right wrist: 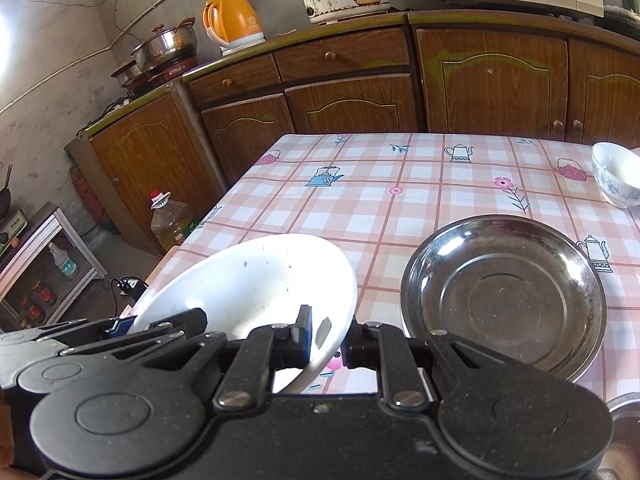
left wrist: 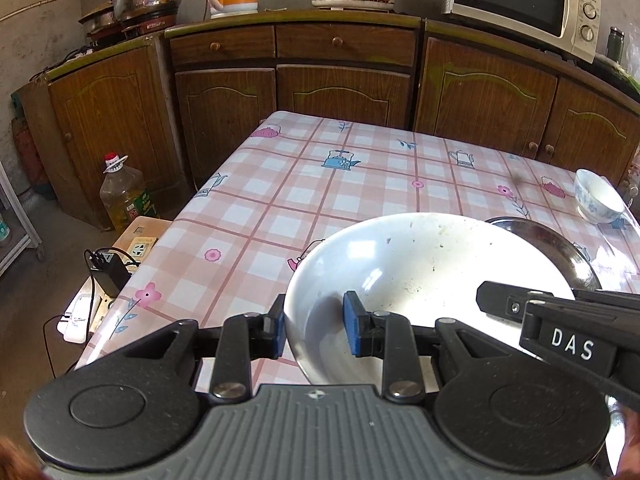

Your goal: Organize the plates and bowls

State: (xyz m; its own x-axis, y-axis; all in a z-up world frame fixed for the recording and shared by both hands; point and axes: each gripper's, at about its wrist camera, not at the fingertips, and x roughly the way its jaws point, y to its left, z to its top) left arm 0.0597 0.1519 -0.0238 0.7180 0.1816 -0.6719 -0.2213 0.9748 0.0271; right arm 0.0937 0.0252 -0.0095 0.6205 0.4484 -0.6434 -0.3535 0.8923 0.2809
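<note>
- Steel plate (right wrist: 504, 296) empty, right of white plate (right wrist: 248, 288); small bowl (right wrist: 616, 176) far right on surface (right wrist: 400, 200)
- Left claw (left wrist: 314, 330) and right claw (right wrist: 326, 338) each clamped on white plate's rim

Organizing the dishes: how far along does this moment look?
Early. Nothing is stacked yet. In hand: the white plate, tilted off the table, with the left gripper and right gripper each clamped on its near rim. Left: the steel plate lies alone beside it, and the small bowl stands apart at the far right edge.
</note>
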